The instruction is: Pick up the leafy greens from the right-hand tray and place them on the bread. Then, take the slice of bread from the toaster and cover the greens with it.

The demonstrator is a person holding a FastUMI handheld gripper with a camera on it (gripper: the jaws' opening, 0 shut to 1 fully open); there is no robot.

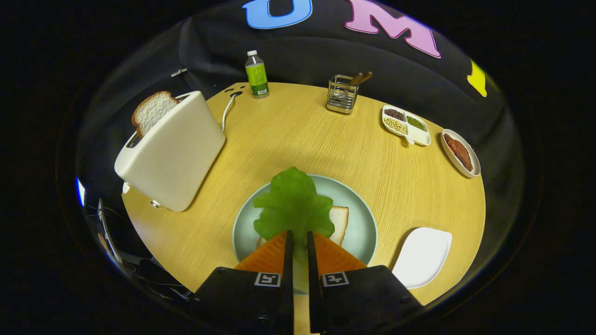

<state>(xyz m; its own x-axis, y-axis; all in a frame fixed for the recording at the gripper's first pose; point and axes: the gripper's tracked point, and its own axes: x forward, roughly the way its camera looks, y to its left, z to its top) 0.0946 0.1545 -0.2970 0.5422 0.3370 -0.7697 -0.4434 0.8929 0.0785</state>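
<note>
My gripper (298, 235) is shut on the stem end of the leafy greens (293, 204), which stick out ahead of the fingers. The green leaf hangs over a slice of bread (339, 222) lying on a pale green plate (361, 211); whether the leaf touches the bread I cannot tell. A second slice of bread (151, 111) stands up out of the white toaster (174, 151) beyond the plate to the left. The white tray (423, 256) to the right of the plate holds nothing.
At the back of the round wooden table (288, 135) stand a green-labelled bottle (256, 74) and a wire holder (342, 95) with utensils. Back right are a divided dish of beans (406, 125) and a small dish (460, 152) with reddish food. The toaster's cord (226, 111) trails behind it.
</note>
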